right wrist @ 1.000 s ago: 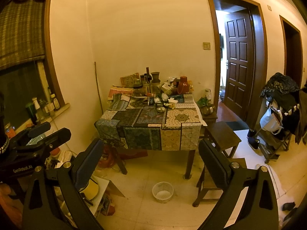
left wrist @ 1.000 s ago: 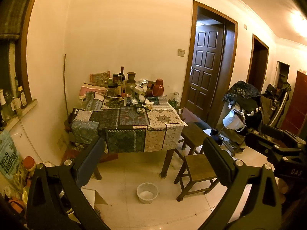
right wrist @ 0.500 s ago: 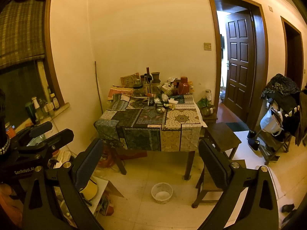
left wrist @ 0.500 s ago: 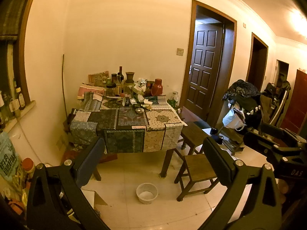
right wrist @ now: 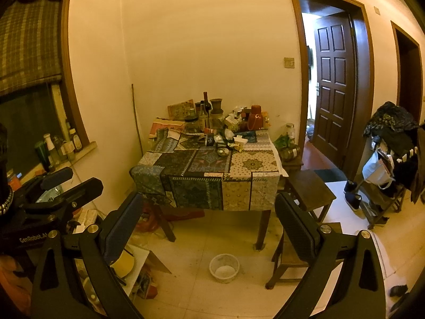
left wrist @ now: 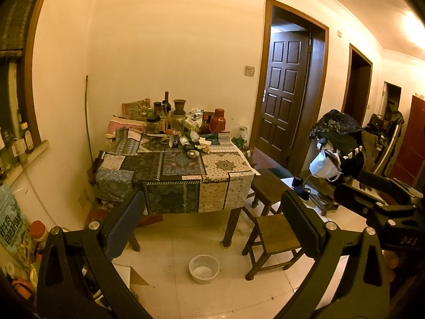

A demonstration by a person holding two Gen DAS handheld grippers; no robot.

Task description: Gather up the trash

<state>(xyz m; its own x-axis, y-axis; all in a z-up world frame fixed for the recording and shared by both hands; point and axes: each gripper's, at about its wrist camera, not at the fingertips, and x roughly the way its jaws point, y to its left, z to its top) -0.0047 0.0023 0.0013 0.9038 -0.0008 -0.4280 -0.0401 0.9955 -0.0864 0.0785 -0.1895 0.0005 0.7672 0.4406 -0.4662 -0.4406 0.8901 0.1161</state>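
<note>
A table with a patchwork cloth (left wrist: 170,167) (right wrist: 207,167) stands against the far wall. Its back half holds bottles, jars, a red jug (left wrist: 217,124) (right wrist: 255,121) and crumpled wrappers and scraps (left wrist: 193,153) (right wrist: 222,151). A small white basket (left wrist: 204,269) (right wrist: 224,268) sits on the floor in front of the table. My left gripper (left wrist: 212,218) is open and empty, far short of the table. My right gripper (right wrist: 205,218) is also open and empty. Each gripper shows at the edge of the other's view.
Two wooden stools (left wrist: 273,239) (right wrist: 310,188) stand right of the table. A rack piled with clothes and a bag (left wrist: 337,143) (right wrist: 390,143) is at the right. Floor clutter and a cardboard sheet (right wrist: 138,263) lie at the left, bottles on the windowsill (right wrist: 55,146). A door (left wrist: 284,90) is open.
Both views have shifted very slightly; the table sits a little lower and nearer in frame. Both grippers stay open and empty.
</note>
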